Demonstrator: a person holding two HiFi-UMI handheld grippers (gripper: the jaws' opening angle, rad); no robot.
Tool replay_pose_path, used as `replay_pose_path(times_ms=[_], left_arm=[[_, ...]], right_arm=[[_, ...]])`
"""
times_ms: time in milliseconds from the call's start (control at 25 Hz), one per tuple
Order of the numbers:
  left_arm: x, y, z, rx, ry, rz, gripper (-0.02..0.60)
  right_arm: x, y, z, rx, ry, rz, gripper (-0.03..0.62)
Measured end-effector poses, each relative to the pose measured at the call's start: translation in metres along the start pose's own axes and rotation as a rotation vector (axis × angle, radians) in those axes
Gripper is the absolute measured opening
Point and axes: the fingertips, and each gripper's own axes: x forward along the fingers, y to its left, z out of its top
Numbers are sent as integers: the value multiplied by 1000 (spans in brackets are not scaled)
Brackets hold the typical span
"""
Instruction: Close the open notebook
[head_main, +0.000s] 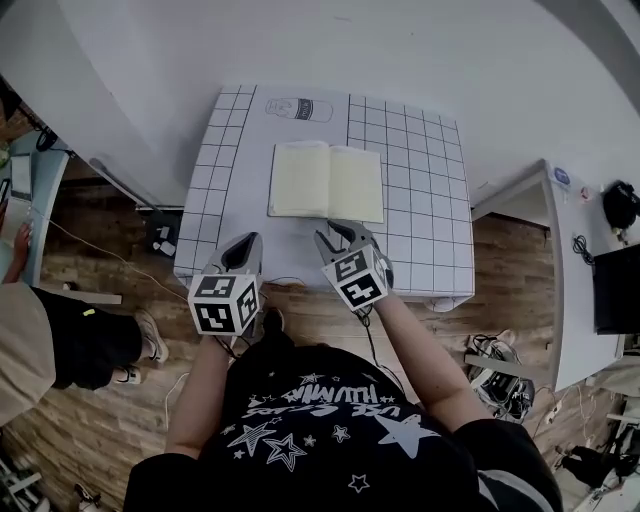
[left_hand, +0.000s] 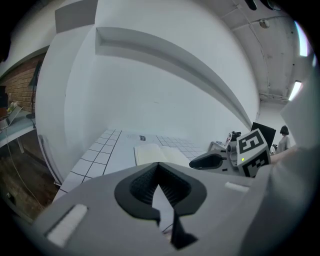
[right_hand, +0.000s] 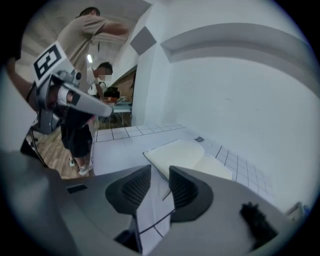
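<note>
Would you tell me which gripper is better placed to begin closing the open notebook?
Right, probably. The right gripper has open jaws close to the notebook, at its right page's near edge; the left gripper is shut and stands off its left corner.

A lab-like recording room: grid-marked white table (head_main: 430, 180), wood-plank floor (head_main: 110, 440), loose cables (head_main: 500, 375) and dark monitor (head_main: 615, 290) right.

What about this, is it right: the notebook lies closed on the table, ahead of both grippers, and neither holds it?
No. The notebook lies open, both pages showing, as the head view shows. It is on the table, ahead of the left gripper and the right gripper, and neither holds it.
</note>
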Motion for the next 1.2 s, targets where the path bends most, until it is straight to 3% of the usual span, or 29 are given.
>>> replay_pose_path(times_ms=[160,400,600,1080,1200], left_arm=[[14,22,5,0,6,-16,9],[27,47,10,-20,12,-40,9],[33,64,9,-22,27,-45,9],[37,85,9,-27,42,-63,9],[38,85,8,-27,45,-74,9]], right_arm=[[29,0,-11,-193,118,-69,138],[64,2,-29,-423,275,-91,138],[82,-1,-39,-515,371,-95,141],[100,-2,-42,-662,435,-114,141],[102,3,-48,-668,462,-96,80]])
